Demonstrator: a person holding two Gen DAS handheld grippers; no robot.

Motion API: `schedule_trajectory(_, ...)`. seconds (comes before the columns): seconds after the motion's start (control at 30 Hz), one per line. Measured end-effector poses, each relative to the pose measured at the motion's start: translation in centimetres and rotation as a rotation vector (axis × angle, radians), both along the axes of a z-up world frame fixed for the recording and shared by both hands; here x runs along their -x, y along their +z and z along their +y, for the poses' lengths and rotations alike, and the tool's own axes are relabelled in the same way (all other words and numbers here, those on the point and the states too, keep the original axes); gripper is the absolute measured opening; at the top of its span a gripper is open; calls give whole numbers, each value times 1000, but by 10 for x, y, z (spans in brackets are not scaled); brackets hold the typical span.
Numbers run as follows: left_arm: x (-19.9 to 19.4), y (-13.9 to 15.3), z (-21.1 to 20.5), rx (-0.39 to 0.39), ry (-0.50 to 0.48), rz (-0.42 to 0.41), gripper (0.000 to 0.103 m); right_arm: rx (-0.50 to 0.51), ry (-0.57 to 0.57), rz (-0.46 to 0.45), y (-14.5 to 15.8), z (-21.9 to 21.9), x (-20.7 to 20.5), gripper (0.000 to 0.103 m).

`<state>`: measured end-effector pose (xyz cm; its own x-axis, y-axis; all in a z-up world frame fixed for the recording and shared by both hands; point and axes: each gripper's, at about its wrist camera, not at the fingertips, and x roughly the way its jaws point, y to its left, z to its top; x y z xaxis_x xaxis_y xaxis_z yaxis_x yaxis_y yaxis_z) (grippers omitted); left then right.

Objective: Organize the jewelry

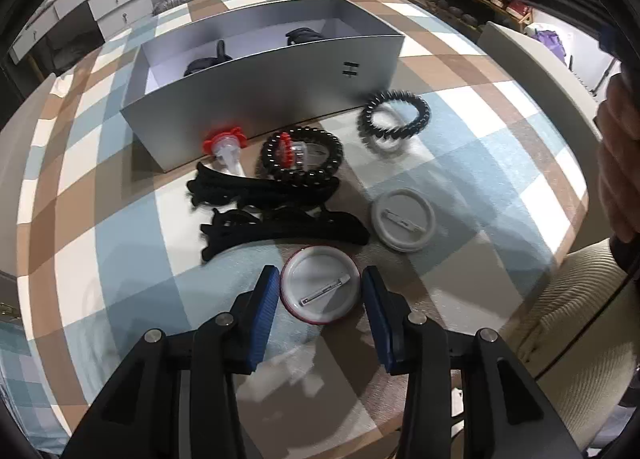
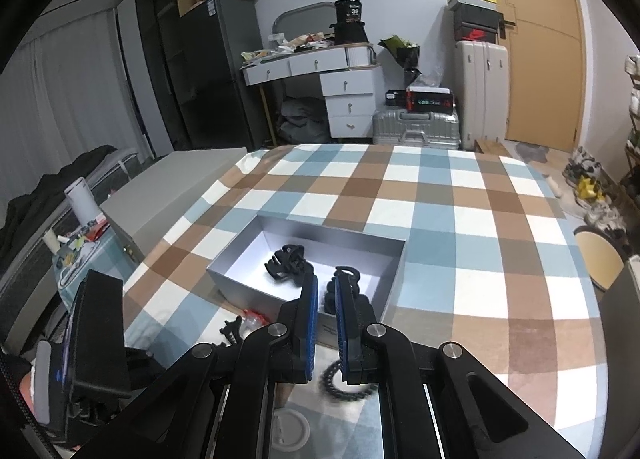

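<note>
Pin badge face down between my left tool's pads, not visibly gripped, right tool together, box at twelve o'clock.

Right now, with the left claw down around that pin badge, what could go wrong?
1. The red-rimmed pin badge lies flat on the checked tablecloth, back up; the left claw straddles its rim, so the pads could slip off the thin edge, or pinch cloth.
2. The black hair claw clip sits just beyond it and might get nudged on lifting.
3. The badge's pin bar faces up and may snag.
</note>
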<state>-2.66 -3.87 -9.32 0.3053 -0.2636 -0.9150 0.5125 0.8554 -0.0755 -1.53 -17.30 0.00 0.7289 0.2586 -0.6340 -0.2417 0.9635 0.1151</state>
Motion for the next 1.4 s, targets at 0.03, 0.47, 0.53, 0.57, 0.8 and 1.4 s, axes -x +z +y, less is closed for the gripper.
schedule_trajectory(0.03,0,1,0,1,-3,0,37,2,-1,1,0,0,0,8)
schedule_trajectory(0.47,-1,47,26,147,62,-90,37,-66,-69,105,-14,-40,3,14)
schedule_trajectory(0.53,-1,53,30,167,77,-108,37,-60,-79,130,-20,-40,5,18)
schedule_trajectory(0.57,-2,56,32,175,88,-118,37,-55,-74,152,-25,-39,5,23)
schedule_trajectory(0.8,-4,66,42,189,119,-164,37,95,-74,329,-75,-21,-17,34)
schedule_trajectory(1.4,-8,72,54,189,188,-209,37,308,19,217,-70,14,5,9)
